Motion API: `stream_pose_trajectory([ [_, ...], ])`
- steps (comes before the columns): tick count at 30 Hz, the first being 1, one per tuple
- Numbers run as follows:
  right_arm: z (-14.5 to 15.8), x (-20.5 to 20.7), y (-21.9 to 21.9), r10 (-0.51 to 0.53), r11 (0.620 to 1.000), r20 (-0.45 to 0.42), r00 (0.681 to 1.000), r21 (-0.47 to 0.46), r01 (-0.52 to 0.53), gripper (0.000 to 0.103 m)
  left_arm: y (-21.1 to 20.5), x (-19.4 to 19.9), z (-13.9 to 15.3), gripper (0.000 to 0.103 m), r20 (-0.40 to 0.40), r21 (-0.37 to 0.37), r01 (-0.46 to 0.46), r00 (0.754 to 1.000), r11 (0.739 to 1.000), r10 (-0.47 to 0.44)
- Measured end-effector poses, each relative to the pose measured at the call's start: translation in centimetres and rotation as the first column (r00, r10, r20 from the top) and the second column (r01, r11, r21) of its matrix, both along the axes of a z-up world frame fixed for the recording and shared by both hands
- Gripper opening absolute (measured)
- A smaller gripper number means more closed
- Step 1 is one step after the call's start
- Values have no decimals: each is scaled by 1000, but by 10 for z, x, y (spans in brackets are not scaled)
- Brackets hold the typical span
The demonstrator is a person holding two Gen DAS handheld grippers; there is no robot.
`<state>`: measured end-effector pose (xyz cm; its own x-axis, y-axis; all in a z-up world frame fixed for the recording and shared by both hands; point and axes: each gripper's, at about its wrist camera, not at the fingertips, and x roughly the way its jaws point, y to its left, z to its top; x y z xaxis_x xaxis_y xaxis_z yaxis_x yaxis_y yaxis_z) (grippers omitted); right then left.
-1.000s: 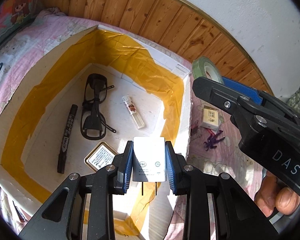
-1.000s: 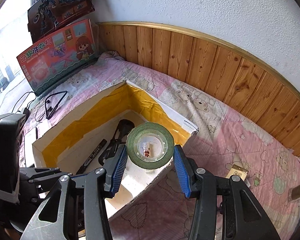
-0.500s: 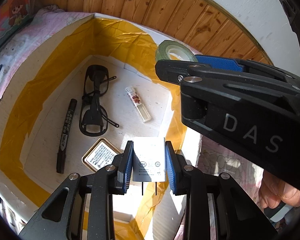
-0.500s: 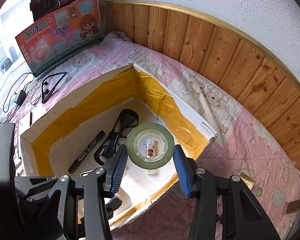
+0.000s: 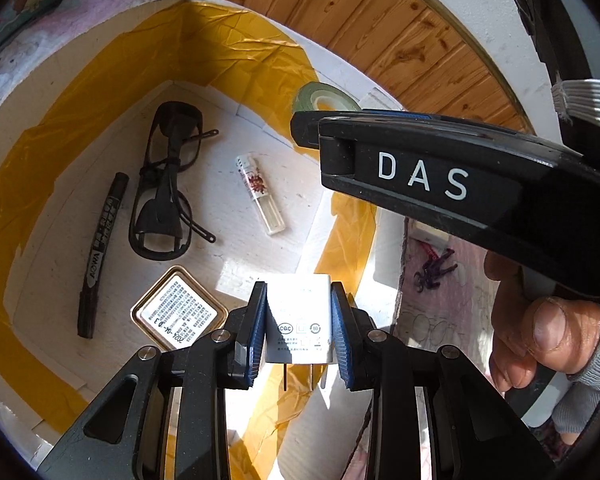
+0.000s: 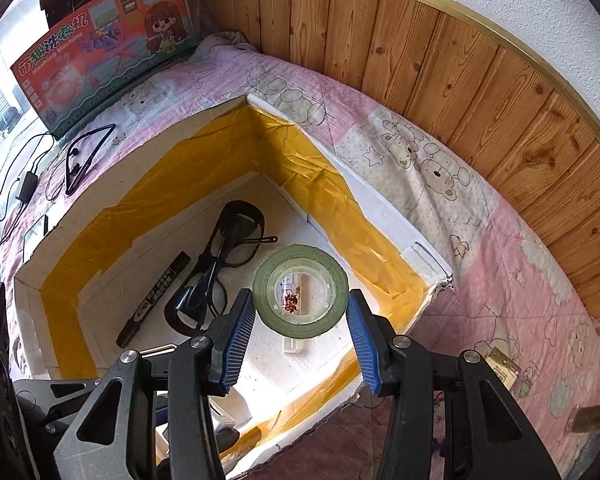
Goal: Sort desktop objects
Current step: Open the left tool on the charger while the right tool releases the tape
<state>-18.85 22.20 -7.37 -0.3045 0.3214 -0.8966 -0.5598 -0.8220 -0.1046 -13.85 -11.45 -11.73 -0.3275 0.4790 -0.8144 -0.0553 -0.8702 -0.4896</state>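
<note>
A white foam box (image 6: 384, 216), rough and grainy, is showing glossy, wrinkled yellow tape (image 6: 204, 160) on its walls; a smooth white plastic charger (image 5: 300, 320) is sitting between ribbed blue pads (image 5: 260, 332) on matt black plastic jaws; a matt green tape roll (image 6: 300, 292) is catching sunlight; inside, glossy black plastic glasses (image 5: 164, 184), a shiny gold-rimmed metal tin (image 5: 178, 312) with a paper label; quilted printed cloth (image 6: 500, 264) is covering the bed beneath varnished wood panelling (image 6: 460, 72).
</note>
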Motion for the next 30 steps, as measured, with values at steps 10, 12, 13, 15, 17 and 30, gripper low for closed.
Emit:
stream_pose_trajectory([
  [10,-21,-10,20,19,1000,115,993,-12,-18,49,0,-9,-10,31,56,39,-31,998,999,29],
  [12,-24,-13,22,27,1000,134,991,-8,-27,49,3,-11,-11,31,68,50,-21,998,999,18],
  [13,-25,-14,23,31,1000,142,989,-6,-31,49,3,-12,-11,31,69,53,-18,998,998,15],
  [15,-27,-17,25,36,999,154,987,-6,-36,49,4,-14,-11,31,70,53,-20,997,998,16],
  [17,-29,-19,27,37,999,168,985,-1,-38,49,4,-15,-10,31,68,55,-16,998,998,13],
  [30,-36,-26,33,19,999,221,975,35,-27,49,-1,-17,-16,41,112,59,-53,993,997,46],
])
